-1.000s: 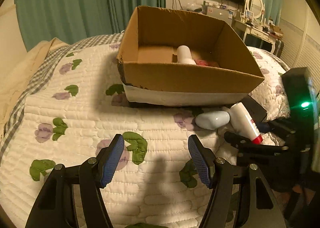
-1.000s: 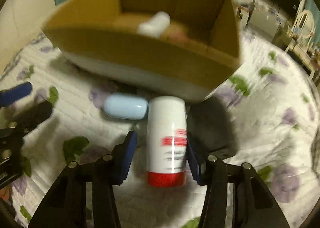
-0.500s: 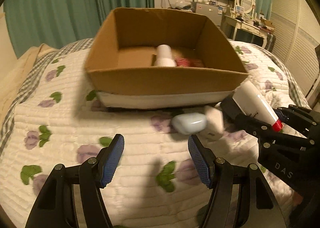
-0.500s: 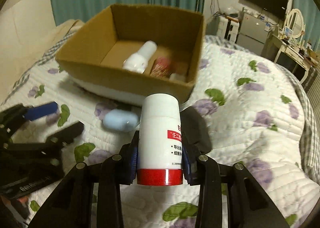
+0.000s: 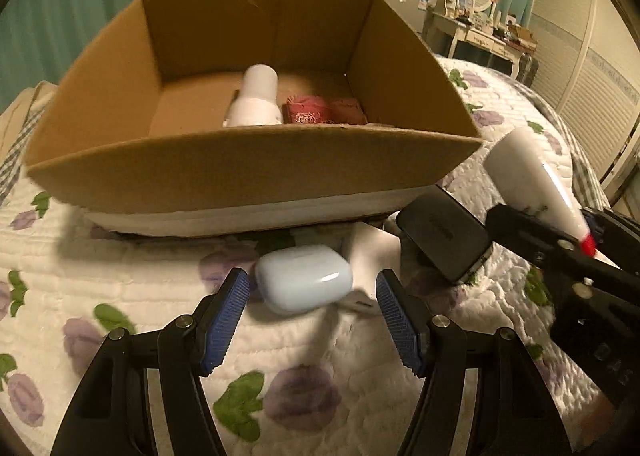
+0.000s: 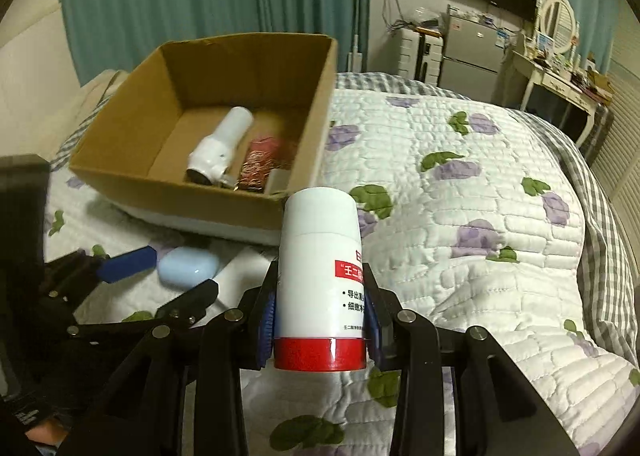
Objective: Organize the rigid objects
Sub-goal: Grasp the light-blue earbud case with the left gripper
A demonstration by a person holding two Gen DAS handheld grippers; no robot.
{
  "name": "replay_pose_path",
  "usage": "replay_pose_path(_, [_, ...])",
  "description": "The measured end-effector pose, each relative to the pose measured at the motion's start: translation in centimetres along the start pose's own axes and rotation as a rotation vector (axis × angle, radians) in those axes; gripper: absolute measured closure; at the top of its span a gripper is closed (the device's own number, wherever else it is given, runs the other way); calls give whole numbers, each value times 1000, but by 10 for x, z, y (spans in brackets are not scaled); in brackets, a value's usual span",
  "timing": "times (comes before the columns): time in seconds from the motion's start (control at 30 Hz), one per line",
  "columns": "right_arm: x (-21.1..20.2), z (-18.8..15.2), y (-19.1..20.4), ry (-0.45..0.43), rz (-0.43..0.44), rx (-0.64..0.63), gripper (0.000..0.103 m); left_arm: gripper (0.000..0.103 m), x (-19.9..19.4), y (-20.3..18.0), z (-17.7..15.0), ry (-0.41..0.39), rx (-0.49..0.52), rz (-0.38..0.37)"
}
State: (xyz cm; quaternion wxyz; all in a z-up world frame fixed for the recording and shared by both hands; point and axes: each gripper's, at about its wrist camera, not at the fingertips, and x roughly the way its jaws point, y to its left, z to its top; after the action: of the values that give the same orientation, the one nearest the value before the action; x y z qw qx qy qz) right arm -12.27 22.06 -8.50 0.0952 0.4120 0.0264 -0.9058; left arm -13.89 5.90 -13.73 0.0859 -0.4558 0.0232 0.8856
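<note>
sorting of the loose things into the cardboard box [image 5: 248, 176] is half done, i judge: a white bottle [image 5: 256, 100] and a red pouch [image 5: 320, 114] already lie inside. the right tongs [image 6: 320, 320] are clenched on a white tube with red cap [image 6: 320, 276], held clear of the bed [image 6: 460, 236], with the box at about 11 o'clock of it. the left tongs [image 5: 312, 308] are released, their blue pads on both sides of a pale blue case [image 5: 304, 278] at 12 o'clock, not touching it. a black device [image 5: 444, 240] lies at 2 o'clock. next, the tube probably must go over the near box wall, and the left tongs must go lower around the case before closing.
</note>
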Motion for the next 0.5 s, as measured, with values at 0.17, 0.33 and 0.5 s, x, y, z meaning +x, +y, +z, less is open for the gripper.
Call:
replay_pose_path(0.17, [3, 1, -4, 4, 3, 14, 68, 34, 19, 8, 6, 41, -73, -21])
replay_pose_path(0.33, [4, 0, -5, 5, 4, 16, 68, 37, 16, 12, 1, 40, -87, -50])
replay_pose_path(0.5, [-8, 2, -3, -22, -3, 4, 68, 46, 1, 9, -7, 40, -51, -31])
